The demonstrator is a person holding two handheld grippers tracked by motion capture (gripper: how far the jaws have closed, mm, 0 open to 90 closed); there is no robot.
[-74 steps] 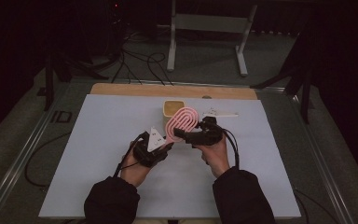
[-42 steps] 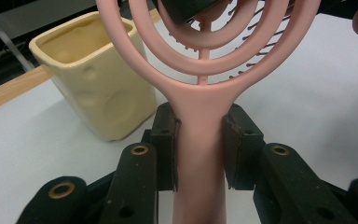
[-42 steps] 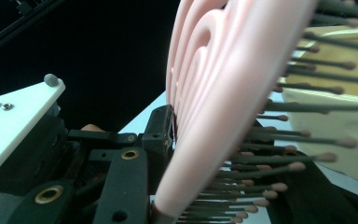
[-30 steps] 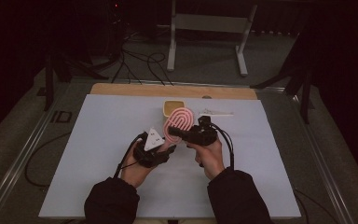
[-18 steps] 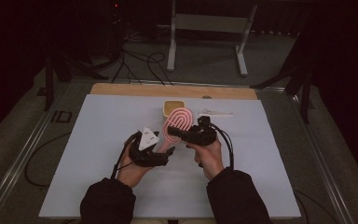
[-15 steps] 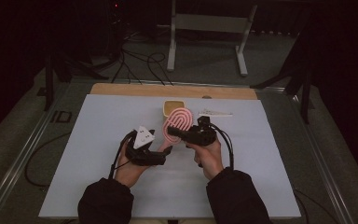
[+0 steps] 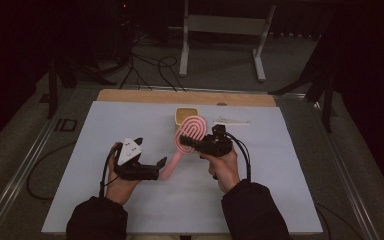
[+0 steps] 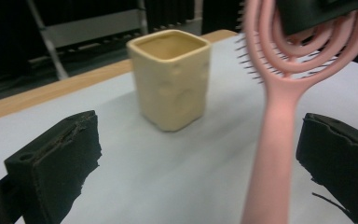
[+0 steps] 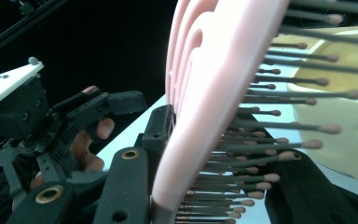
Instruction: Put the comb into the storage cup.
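Pink hairbrush blurred, perhaps hiding cup.

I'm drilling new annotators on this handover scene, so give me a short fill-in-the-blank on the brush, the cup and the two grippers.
1. The right gripper is shut on the head of the pink ____.
2. The left gripper has its jaws ____, and the brush handle stands between them untouched.
3. The cream cup behind the brush stands ____ on the white table.
4. The cup's opening is ____ in outline.

Missing words: hairbrush; open; upright; square
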